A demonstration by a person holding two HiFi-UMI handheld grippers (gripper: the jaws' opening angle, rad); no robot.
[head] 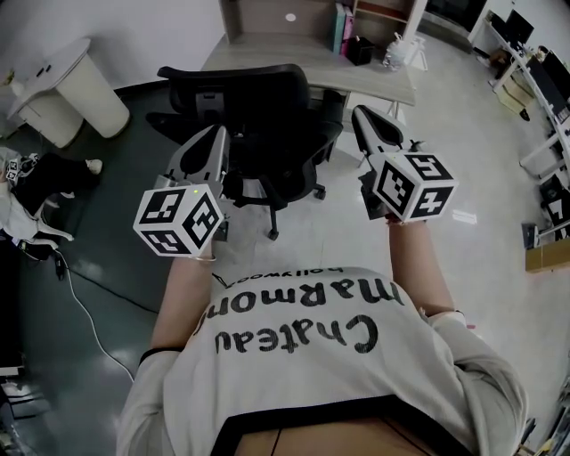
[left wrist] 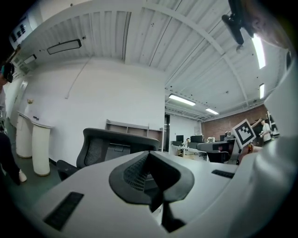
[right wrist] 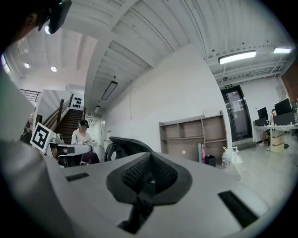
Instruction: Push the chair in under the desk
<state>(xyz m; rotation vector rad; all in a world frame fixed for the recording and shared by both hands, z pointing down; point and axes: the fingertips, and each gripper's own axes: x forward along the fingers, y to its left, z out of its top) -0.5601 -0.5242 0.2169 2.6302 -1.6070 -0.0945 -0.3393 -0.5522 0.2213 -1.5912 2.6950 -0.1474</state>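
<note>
A black office chair (head: 254, 107) stands in front of a light wooden desk (head: 374, 85), its backrest toward me and its wheeled base (head: 272, 191) on the floor short of the desk. My left gripper (head: 214, 135) is by the backrest's left side, shut with nothing in it. To the right of the chair, my right gripper (head: 363, 116) is also shut and empty. The left gripper view has the closed left gripper (left wrist: 151, 155) pointing at the chair's back (left wrist: 116, 144). In the right gripper view the closed right gripper (right wrist: 150, 158) has the chair (right wrist: 128, 143) just left of its tip.
A white round bin (head: 76, 89) stands at the far left, with a cable (head: 85, 312) trailing over the dark floor. Books (head: 340, 27), a black box (head: 359, 49) and a white bag (head: 403, 52) sit on the desk. A shelf unit (right wrist: 195, 135) rises behind it.
</note>
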